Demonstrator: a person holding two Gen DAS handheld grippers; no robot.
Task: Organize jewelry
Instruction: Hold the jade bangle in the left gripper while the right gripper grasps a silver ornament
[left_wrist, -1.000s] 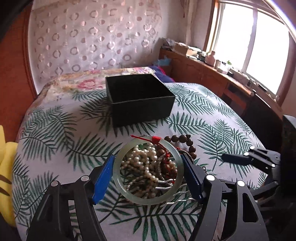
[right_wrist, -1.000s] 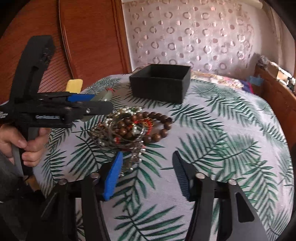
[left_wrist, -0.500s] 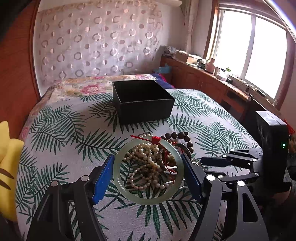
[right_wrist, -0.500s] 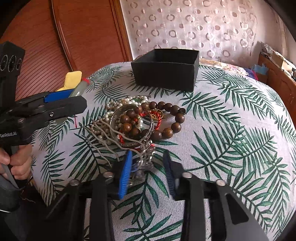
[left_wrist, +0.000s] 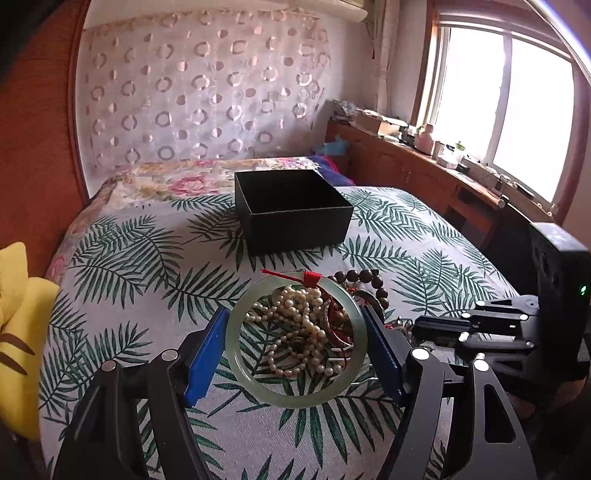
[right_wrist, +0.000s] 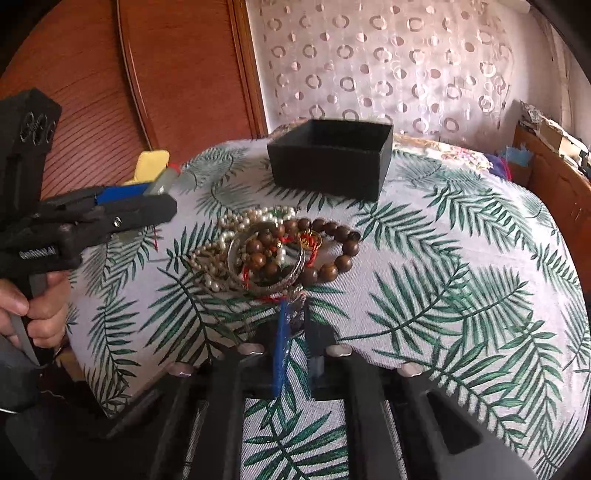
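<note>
Jade bangle (left_wrist: 296, 395) clamped between the blue pads of the left claw (left_wrist: 295, 354), above a jewelry pile (right_wrist: 273, 247). Right claw (right_wrist: 293, 314) closed on a silver trinket (right_wrist: 295, 295) at the pile's near edge. Black box (right_wrist: 332, 158) stands open beyond on the bed (right_wrist: 461, 258).

Palm-leaf bedspread (left_wrist: 129, 266) over the bed, floral quilt (left_wrist: 177, 184) beyond it, sheer circle-patterned curtain (left_wrist: 207, 92), bright window (left_wrist: 498, 103), cluttered wooden cabinet (left_wrist: 406, 162), yellow cushion (left_wrist: 18, 332)
</note>
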